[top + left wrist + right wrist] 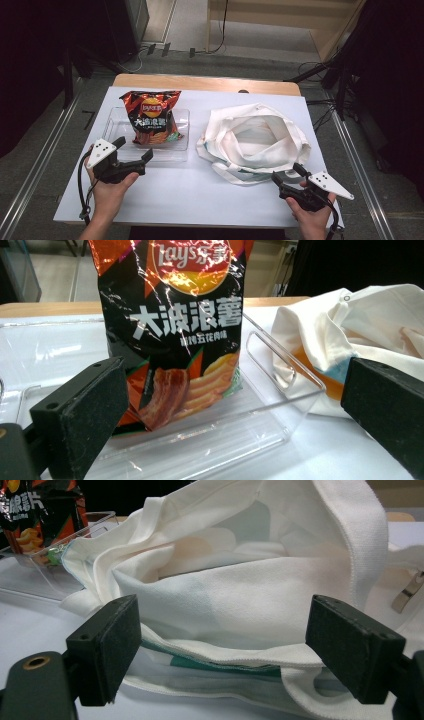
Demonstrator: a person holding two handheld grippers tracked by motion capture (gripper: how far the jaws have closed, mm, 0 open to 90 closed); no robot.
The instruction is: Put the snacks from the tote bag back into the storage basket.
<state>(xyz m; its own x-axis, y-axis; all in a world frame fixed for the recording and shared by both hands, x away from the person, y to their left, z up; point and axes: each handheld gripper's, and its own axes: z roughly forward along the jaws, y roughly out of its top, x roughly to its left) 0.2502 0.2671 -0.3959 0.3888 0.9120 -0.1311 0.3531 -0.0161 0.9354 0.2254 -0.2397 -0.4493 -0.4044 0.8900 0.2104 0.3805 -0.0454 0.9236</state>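
While both tools sit on the near side of the white surface (200, 200) with their jaws apart and gripping nothing, the work looks to be at its opening step: reaching in before any grasp. The left tool (134, 148) points at the near edge of the clear rectangular plastic tray (112, 122) at far left, where the black-and-orange foil bag of crisps (152, 117) stands upright inside it, leaning slightly back. In the left gripper view that bag (175, 340) sits squarely between the spread jaws. The right tool (286, 174) faces the near rim of the white cloth tote bag (252, 137), which lies slumped with its mouth open at right, just beside the tray. Judging from this, the next move calls for the left tool to advance and close on the crisp bag while the right holds the tote's rim open. Counted: two tools, one tray, one crisp bag, one tote.
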